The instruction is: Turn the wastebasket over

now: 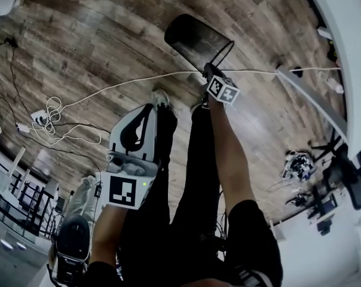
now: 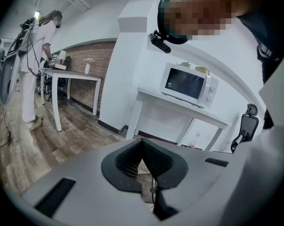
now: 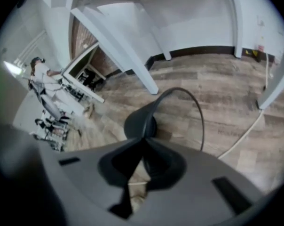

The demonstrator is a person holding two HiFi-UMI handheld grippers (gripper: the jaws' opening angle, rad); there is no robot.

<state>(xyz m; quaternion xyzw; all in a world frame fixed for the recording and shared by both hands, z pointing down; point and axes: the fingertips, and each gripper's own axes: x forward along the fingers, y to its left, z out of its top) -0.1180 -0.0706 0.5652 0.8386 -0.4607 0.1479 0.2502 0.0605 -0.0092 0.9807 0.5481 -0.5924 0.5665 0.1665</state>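
The black mesh wastebasket (image 1: 195, 37) lies tipped on the wooden floor ahead of the person's feet. My right gripper (image 1: 209, 70) reaches down to its near edge and is shut on the thin wire rim. In the right gripper view the rim (image 3: 198, 112) loops out from between the closed jaws (image 3: 143, 138), and the basket's wall (image 3: 139, 124) shows edge-on just beyond them. My left gripper (image 1: 146, 109) hangs near the person's left leg, away from the basket. Its jaws (image 2: 142, 142) meet at the tips with nothing between them.
A white cable (image 1: 109, 88) runs across the floor to a power strip (image 1: 40, 117) at the left. A white table leg (image 1: 306, 88) slants at the right, with equipment (image 1: 300, 166) below it. A microwave (image 2: 186, 84) sits on a white table; a person in white (image 2: 34, 55) stands far off.
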